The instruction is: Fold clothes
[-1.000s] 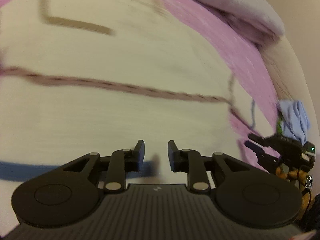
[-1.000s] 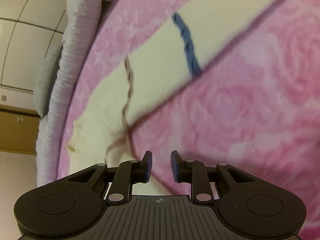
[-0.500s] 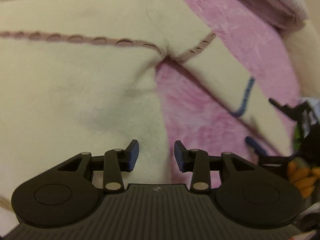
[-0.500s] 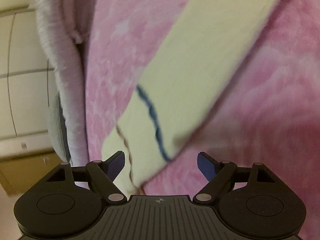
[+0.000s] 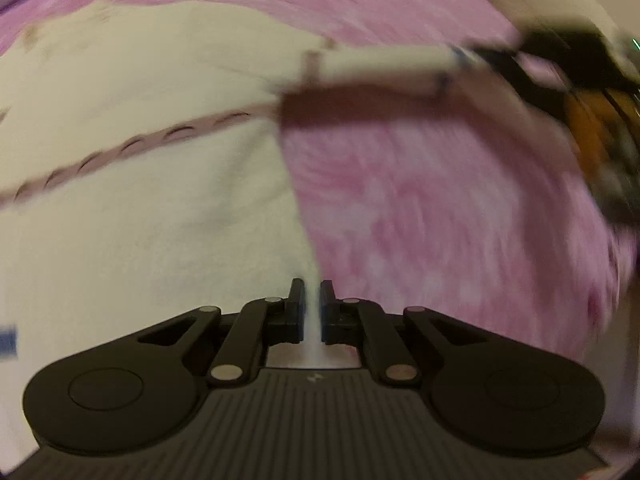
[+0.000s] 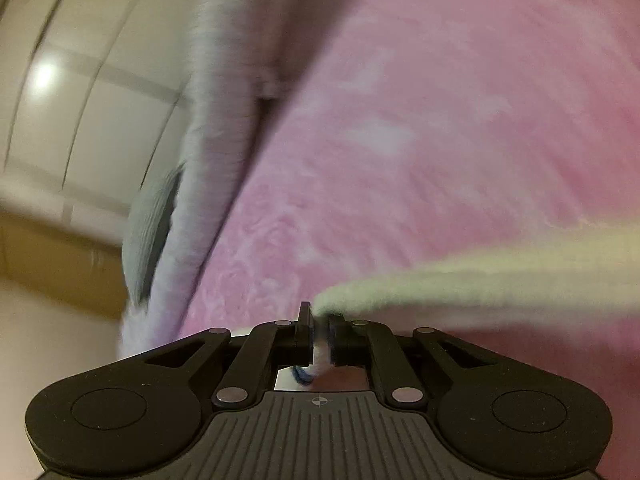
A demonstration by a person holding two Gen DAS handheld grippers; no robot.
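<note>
Left gripper (image 5: 313, 300): matte black, two round side discs, linkage arms with silver pivot pins, ribbed dark-grey deck with a small white mark at its front edge. Right gripper (image 6: 319, 322): same build, crosshair mark on its deck, blue pad faces. Seen from the left gripper, it shows orange parts and a green light.

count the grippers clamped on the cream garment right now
2: the left gripper pinches the cream garment at its side edge; the right gripper clamps its sleeve end.
</note>
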